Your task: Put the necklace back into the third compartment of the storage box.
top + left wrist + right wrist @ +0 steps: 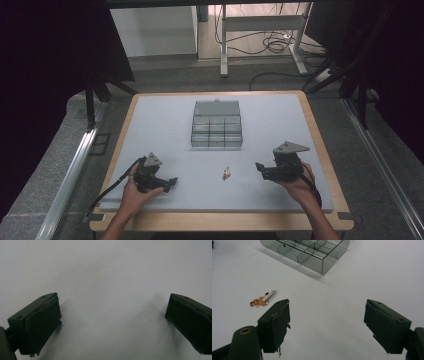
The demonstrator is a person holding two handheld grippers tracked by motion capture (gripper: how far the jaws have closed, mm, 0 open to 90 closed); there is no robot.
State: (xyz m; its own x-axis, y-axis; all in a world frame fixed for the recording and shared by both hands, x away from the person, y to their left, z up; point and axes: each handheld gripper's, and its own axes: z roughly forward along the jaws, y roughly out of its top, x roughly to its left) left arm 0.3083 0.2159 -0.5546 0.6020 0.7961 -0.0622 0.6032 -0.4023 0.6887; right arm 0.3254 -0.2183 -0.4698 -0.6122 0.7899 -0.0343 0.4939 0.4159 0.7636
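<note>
The small copper-coloured chain with a clip (262,300) lies on the bench (165,125), just left of the right gripper (325,322); its jaws stand wide, holding nothing. The left gripper (112,322) is wide too, holding nothing.

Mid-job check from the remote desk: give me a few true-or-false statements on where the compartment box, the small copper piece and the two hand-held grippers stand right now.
1. The clear compartment box stands on the mat with its lid open. True.
2. The small copper piece lies inside one of the box's compartments. False: it lies on the grey mat, in front of the box, between the two grippers.
3. The right hand-held gripper has its jaws apart with nothing between them. True.
4. The left hand-held gripper is clamped on the copper piece. False: its jaws stand wide apart over bare mat.
5. In the right gripper view, the copper piece lies beside the left jaw, not between the two. True.
</note>
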